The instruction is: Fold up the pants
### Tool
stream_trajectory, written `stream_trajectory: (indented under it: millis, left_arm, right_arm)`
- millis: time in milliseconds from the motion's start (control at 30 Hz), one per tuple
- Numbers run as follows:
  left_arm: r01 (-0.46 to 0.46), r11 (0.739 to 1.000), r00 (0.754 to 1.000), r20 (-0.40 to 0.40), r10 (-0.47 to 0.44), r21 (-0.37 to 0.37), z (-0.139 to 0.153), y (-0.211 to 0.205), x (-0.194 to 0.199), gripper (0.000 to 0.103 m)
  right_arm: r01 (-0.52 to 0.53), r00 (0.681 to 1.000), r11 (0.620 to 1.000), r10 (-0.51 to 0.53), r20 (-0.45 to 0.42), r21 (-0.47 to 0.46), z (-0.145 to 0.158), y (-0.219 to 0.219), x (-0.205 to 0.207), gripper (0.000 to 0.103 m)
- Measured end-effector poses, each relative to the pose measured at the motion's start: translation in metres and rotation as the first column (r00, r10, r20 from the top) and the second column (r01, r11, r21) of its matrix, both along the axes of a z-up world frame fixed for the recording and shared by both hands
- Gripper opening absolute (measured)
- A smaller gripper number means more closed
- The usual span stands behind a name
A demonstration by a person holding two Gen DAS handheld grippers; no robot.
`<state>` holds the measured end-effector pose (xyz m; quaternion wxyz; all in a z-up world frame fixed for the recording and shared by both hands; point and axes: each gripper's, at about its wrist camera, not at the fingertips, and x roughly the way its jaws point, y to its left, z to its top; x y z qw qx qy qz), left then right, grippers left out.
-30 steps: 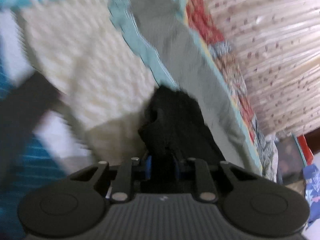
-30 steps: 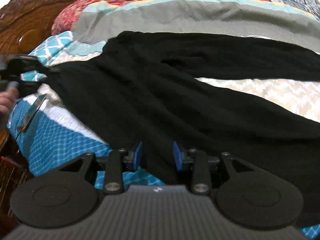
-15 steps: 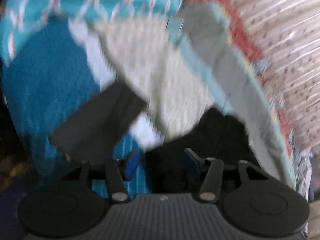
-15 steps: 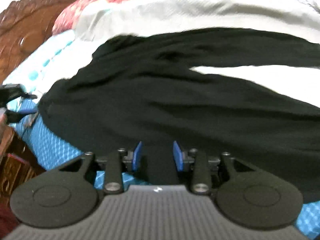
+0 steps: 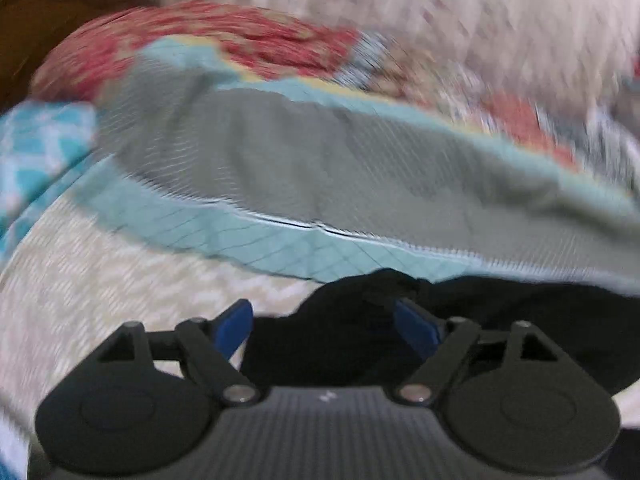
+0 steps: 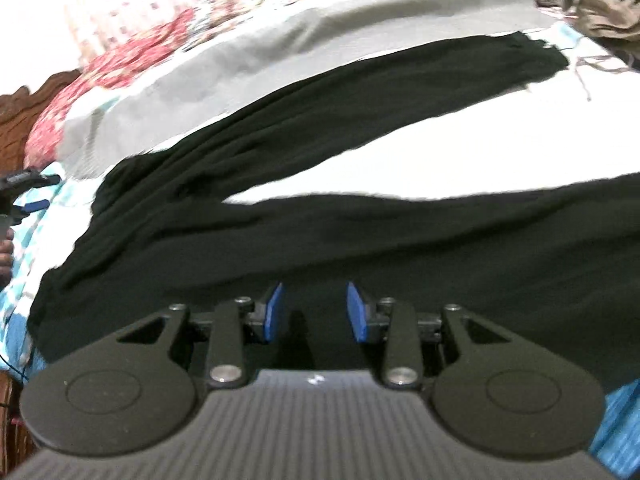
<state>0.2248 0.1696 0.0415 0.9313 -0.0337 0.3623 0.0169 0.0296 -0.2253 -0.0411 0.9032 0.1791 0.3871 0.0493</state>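
The black pants [image 6: 280,208] lie spread on the bed, legs running toward 2 o'clock from the right hand-held gripper [image 6: 314,312], which hovers narrow-open right over the near leg, so it's nearer.

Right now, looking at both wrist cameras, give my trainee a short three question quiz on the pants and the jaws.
1. True or false: the black pants lie spread with their two legs apart on the bed.
2. Multiple choice: the left gripper jaws are A) shut on a sock, B) open with black cloth between them, C) out of view.
3. Fill in: the right gripper pads are coloured ____.

Key: 1 true; 2 B; 3 blue.
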Motion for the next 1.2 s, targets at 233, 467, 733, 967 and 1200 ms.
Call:
stream_trajectory:
  millis: [233, 467, 733, 967, 1200]
  left_arm:
    - [0.151, 0.933, 0.986, -0.119, -0.118, 0.327, -0.077, -0.047, 0.049, 0.022]
    - [0.043, 0.975, 0.999, 0.01, -0.046, 0.219, -0.056, -0.016, 0.031, 0.007]
    - [0.049, 0.976, 0.994, 0.083, -0.068, 0.211, -0.035, -0.02, 0.012, 0.008]
    - [0.008, 0.982, 0.99, 0.134, -0.034, 0.189, -0.027, -0.017, 0.004, 0.008]
    - [-0.032, 0.988, 0.987, 0.159, 0.008, 0.149, -0.014, -0.018, -0.012, 0.008]
  right_arm:
    - [0.236, 0.972, 0.972, -0.236, -0.005, -0.017, 0.045, -0.096, 0.09, 0.038]
    - [0.495, 0.865, 0.869, -0.491, -0.104, 0.017, 0.056, -0.18, 0.225, 0.039]
    - [0.656, 0.716, 0.751, -0.651, -0.251, -0.078, 0.003, -0.211, 0.311, 0.04]
    - [0.665, 0.691, 0.735, -0.673, -0.264, -0.131, -0.006, -0.209, 0.339, 0.062]
    - [0.639, 0.737, 0.759, -0.65, -0.187, -0.119, 0.011, -0.218, 0.306, 0.007]
